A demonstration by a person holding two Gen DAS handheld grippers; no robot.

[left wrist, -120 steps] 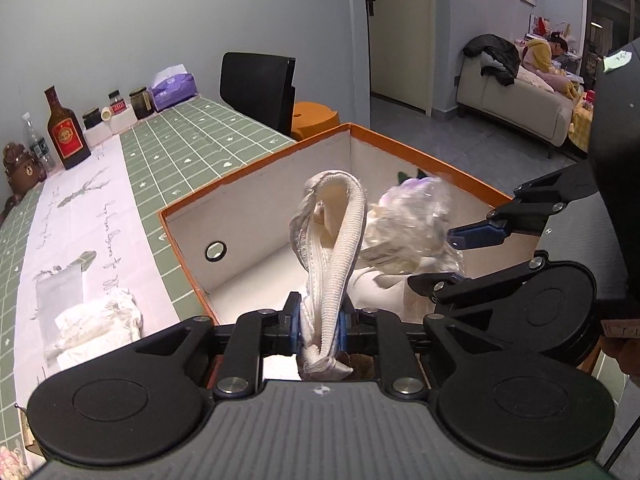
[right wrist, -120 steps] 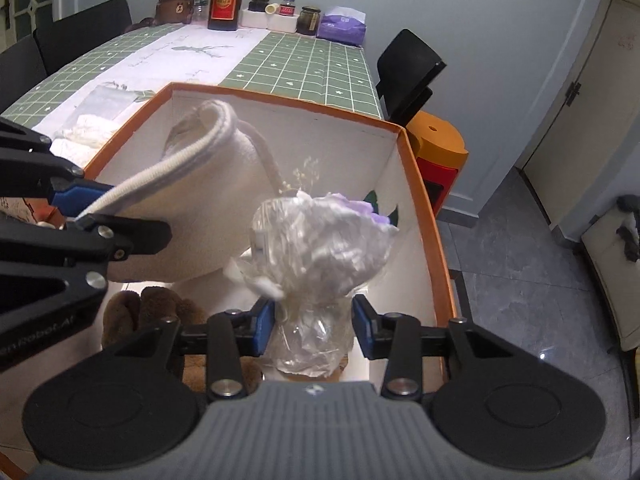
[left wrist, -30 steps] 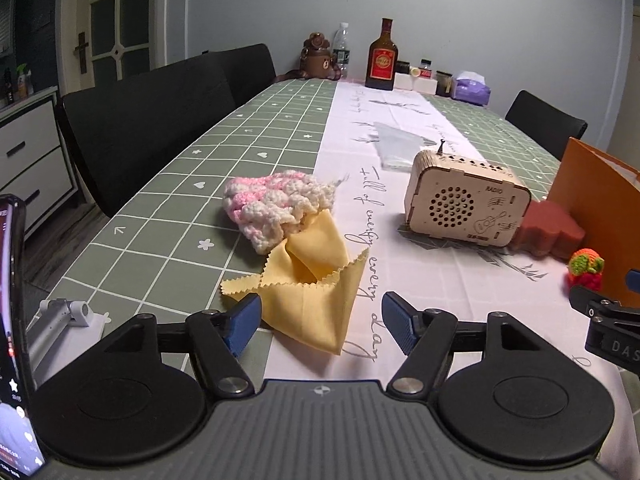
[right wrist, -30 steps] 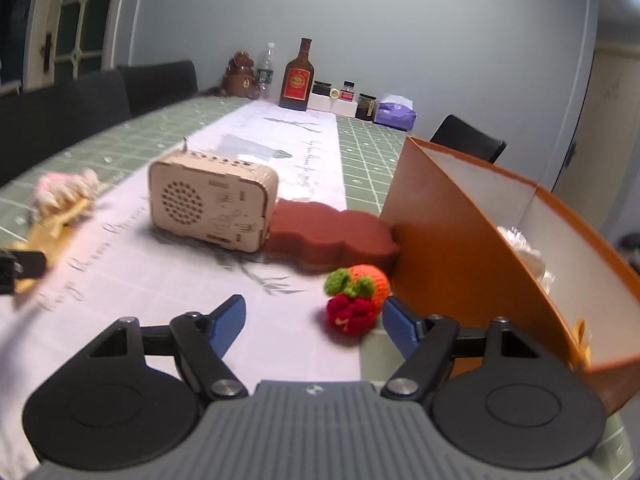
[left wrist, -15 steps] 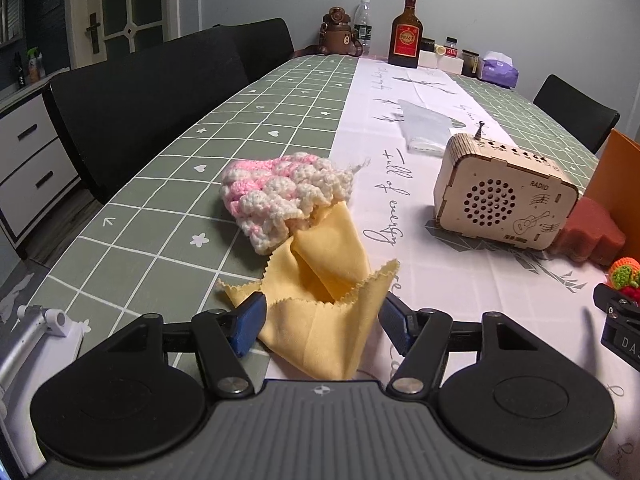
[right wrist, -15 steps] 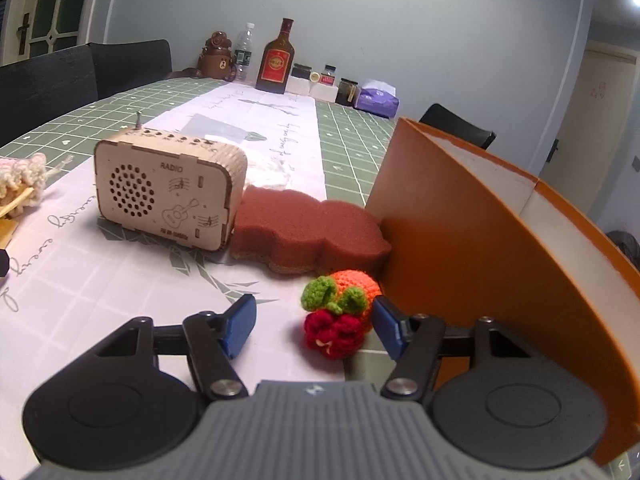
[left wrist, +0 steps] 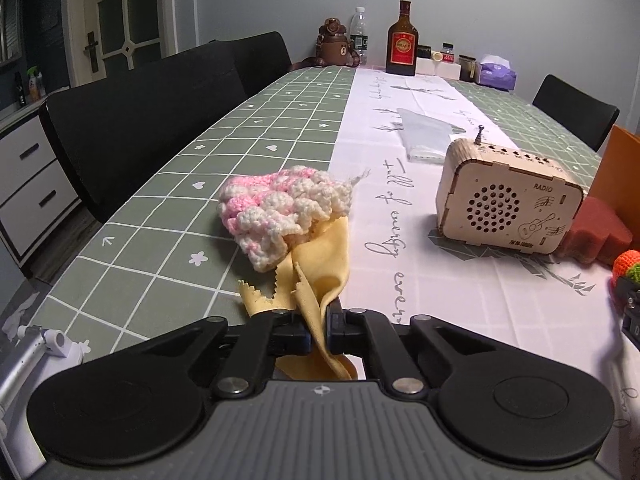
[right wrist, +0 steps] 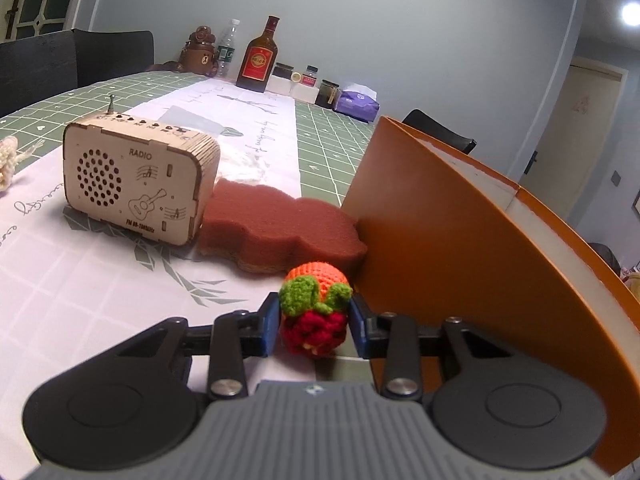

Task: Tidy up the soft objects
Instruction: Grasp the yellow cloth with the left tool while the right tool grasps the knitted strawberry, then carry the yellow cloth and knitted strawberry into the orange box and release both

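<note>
**Inspector:** Since the next move depends on where the box lies, which of your grippers is nearer to it?

**Operator:** My right gripper (right wrist: 312, 326). In its view the orange box (right wrist: 448, 256) fills the right half of the frame, its near wall just beside my right finger. The crocheted fruit (right wrist: 314, 308) sits low at centre, directly between my fingers. The pads are drawn in against its sides; I judge it gripped, though it may rest on the table yet.

**Inspector:** And the left?

**Operator:** My left gripper (left wrist: 318, 330) is pinched nearly closed on a fold of the yellow cloth (left wrist: 320, 272), at lower centre of its frame. The cloth runs away from me, up the frame, and its far end lies under the pink-and-white knit piece (left wrist: 280, 208). Of the box I see only an orange sliver at the right edge.

**Inspector:** Risk?

**Operator:** Pulling the cloth may drag the knit piece with it. The wooden radio (left wrist: 508, 208) and the brown sponge (left wrist: 596, 232) stand between the cloth and the box, so I judge a lift is needed before carrying across.
</note>
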